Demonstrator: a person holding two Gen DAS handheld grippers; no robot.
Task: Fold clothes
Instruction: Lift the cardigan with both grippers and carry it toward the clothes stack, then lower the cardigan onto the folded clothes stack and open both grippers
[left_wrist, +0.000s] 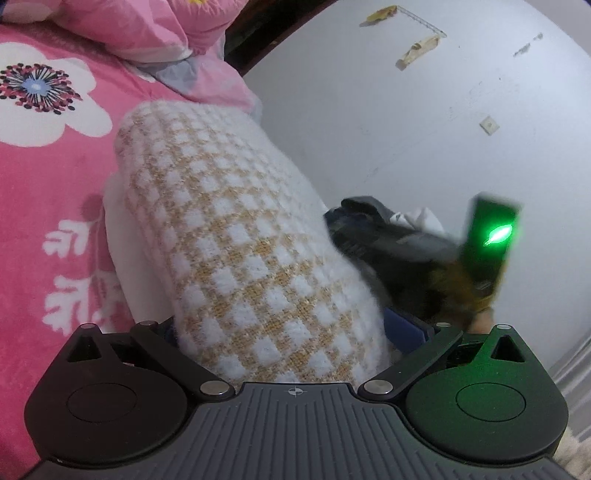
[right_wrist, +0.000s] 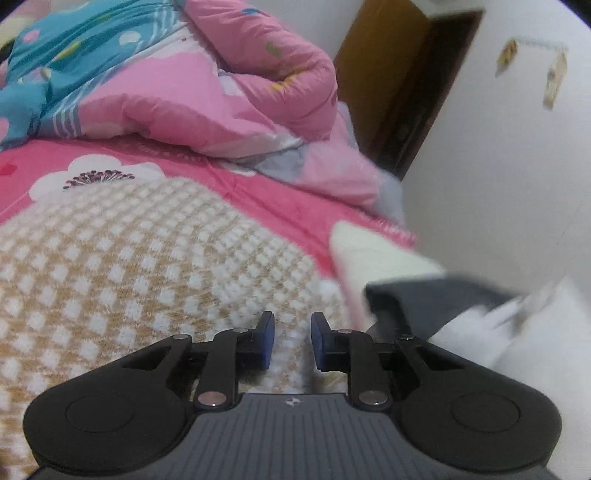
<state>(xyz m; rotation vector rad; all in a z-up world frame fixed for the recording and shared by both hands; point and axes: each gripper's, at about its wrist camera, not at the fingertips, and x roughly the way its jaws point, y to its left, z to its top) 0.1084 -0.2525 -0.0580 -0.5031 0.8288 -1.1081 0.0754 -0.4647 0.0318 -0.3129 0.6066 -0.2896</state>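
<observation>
Right gripper (right_wrist: 291, 341) first: narrowed to a slim gap, blue pads (right_wrist: 266, 339) apart with nothing pinched between them, hovering low over knit. Probably lining up a pinch on the cloth for a fold. Left gripper (left_wrist: 286, 328): spread wide, gap filled by a thick roll of the same knit. Cannot tell whether the pads actually press on it, since one finger is buried under the fabric.

Then by size. Pink flowered bed sheet (left_wrist: 44, 221), serving as the folding surface. Pink quilt (right_wrist: 221, 92), bunched up at the far end, seemingly pushed back to leave room. Checked white-and-tan sweater (right_wrist: 129, 258), spread flat on the sheet in the right view and, in the left view, rising off the bed from the left jaws as a raised ridge; likely lifted to carry one part over another. Dark garment heap (left_wrist: 388, 236) near the wall (left_wrist: 406, 110), perhaps waiting its turn. Blurred dark device with a green light (left_wrist: 491, 236). Yellowed tape scraps (left_wrist: 417, 51) stuck high on the wall.

No brand, label or legible writing anywhere; only a small crosshair mark (left_wrist: 294, 391) on the gripper body.
</observation>
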